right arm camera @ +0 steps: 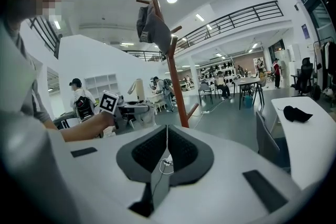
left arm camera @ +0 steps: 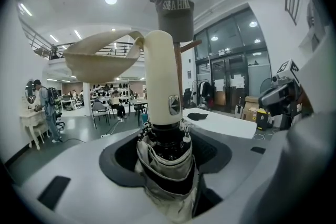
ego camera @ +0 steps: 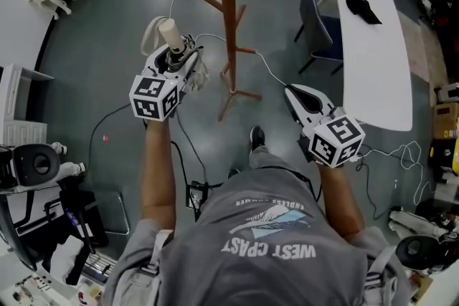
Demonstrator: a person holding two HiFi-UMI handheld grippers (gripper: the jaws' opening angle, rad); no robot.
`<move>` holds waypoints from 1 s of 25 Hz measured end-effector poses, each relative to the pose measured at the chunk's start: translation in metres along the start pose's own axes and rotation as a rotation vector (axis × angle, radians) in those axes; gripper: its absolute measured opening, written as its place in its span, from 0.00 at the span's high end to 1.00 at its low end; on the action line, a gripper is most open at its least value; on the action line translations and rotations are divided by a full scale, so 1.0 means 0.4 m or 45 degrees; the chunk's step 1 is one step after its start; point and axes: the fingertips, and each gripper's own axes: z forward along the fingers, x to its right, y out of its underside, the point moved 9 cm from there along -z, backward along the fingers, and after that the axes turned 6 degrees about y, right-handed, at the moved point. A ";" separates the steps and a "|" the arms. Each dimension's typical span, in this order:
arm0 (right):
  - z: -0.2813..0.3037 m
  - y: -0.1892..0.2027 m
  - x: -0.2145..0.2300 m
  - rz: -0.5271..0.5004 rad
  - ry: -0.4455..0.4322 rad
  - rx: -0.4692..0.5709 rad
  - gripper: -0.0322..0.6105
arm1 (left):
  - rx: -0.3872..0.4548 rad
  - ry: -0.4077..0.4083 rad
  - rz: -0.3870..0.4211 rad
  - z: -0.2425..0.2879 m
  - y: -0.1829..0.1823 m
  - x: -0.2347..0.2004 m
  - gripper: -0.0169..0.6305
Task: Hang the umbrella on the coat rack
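Ahead, the coat rack (ego camera: 230, 18) is standing on the floor just in front of the person, well apart from both tools, so the hanging is not yet done. The folded umbrella (left arm camera: 161, 76) is pointing its cream handle up and toward the rack, probably so that end is reaching the pegs first. The left gripper (ego camera: 176, 64) is clamping the bundled canopy just under the handle. Its jaws are standing wide around the thick fabric, which is leaving the handle free. The right gripper (right arm camera: 165, 149) is waiting off to the side with its jaws pressed together and nothing between them. It looks to be kept in reserve for steadying. A grey cap (left arm camera: 175, 5) is occupying the rack's top, so a bare side peg (ego camera: 213, 1) is looking like the better target. The wrist strap (left arm camera: 105, 57) is arching out from the handle in an open loop, and that loop is likely the part meant to go over the peg.
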 end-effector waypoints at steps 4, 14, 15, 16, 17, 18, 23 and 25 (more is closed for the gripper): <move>0.022 0.002 0.014 0.009 -0.005 -0.024 0.90 | -0.029 -0.013 0.010 0.036 0.001 -0.029 0.58; 0.076 -0.003 0.039 0.022 -0.009 -0.062 0.90 | -0.121 -0.031 0.028 0.152 0.024 -0.107 0.58; 0.079 -0.002 0.042 0.024 -0.007 -0.067 0.90 | -0.128 -0.030 0.022 0.163 0.028 -0.114 0.58; 0.082 -0.002 0.046 0.027 -0.006 -0.071 0.90 | -0.135 -0.030 0.017 0.173 0.033 -0.120 0.58; 0.085 0.000 0.049 0.029 -0.005 -0.076 0.90 | -0.144 -0.029 0.015 0.182 0.037 -0.124 0.58; 0.087 0.001 0.053 0.032 -0.005 -0.082 0.90 | -0.153 -0.029 0.016 0.192 0.041 -0.126 0.58; 0.107 0.004 0.067 0.040 -0.004 -0.101 0.90 | -0.195 -0.008 0.027 0.244 0.056 -0.132 0.58; 0.115 0.003 0.072 0.043 -0.007 -0.104 0.90 | -0.202 0.004 0.021 0.266 0.060 -0.134 0.58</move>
